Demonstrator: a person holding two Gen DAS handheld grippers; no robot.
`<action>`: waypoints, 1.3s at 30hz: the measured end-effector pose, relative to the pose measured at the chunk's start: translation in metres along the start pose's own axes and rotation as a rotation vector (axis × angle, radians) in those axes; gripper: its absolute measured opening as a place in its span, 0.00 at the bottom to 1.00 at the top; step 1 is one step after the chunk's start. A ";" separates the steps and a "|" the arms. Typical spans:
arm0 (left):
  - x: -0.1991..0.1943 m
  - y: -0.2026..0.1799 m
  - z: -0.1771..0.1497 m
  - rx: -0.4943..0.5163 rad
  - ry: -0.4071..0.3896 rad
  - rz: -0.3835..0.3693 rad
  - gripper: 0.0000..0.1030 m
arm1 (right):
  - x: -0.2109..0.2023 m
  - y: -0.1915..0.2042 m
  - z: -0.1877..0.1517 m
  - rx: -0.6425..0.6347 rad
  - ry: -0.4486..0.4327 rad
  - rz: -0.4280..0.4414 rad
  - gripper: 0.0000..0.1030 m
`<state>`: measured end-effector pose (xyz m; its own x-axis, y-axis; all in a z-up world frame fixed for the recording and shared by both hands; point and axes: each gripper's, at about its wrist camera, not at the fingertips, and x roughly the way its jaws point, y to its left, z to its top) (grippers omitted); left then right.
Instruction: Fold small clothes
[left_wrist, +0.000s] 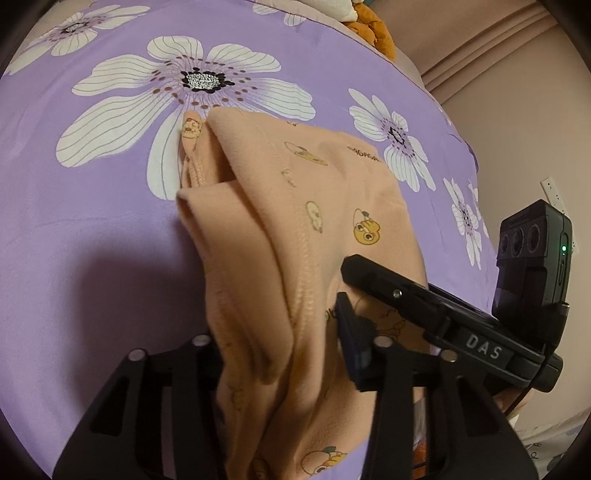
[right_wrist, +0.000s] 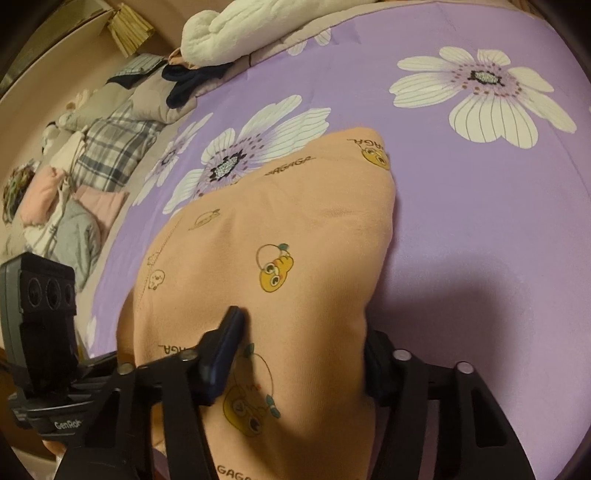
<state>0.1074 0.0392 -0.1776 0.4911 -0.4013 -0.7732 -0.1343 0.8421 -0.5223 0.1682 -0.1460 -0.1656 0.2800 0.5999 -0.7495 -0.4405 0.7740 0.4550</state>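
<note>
A peach garment (left_wrist: 295, 192) printed with yellow cartoon figures lies bunched on a purple flowered bedsheet (left_wrist: 92, 221). In the left wrist view, my left gripper (left_wrist: 280, 332) is shut on a thick fold of its near edge, and the cloth fills the gap between the pads. My right gripper (left_wrist: 413, 295) comes in from the right over the same edge. In the right wrist view, the garment (right_wrist: 295, 229) rises in a hump toward the lens. The right gripper (right_wrist: 303, 347) is shut on it, one finger (right_wrist: 225, 347) pressing its left side.
Mixed clothes, some plaid and some pink, are piled (right_wrist: 92, 155) at the left edge of the bed. A white plush item (right_wrist: 236, 33) lies at the far end. An orange soft thing (left_wrist: 373, 33) sits near a beige wall. The sheet (right_wrist: 480, 221) spreads out to the right.
</note>
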 end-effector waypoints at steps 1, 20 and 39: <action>-0.002 -0.002 0.000 0.000 -0.004 -0.001 0.36 | -0.002 0.000 0.000 0.005 -0.006 0.004 0.40; -0.056 -0.065 -0.002 0.121 -0.112 -0.015 0.27 | -0.060 0.037 0.005 -0.094 -0.156 0.008 0.24; -0.042 -0.115 0.032 0.221 -0.130 -0.057 0.27 | -0.100 0.013 0.032 -0.085 -0.244 -0.056 0.24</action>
<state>0.1301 -0.0293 -0.0733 0.6008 -0.4125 -0.6848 0.0811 0.8836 -0.4611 0.1618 -0.1898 -0.0694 0.4988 0.5956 -0.6296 -0.4855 0.7938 0.3663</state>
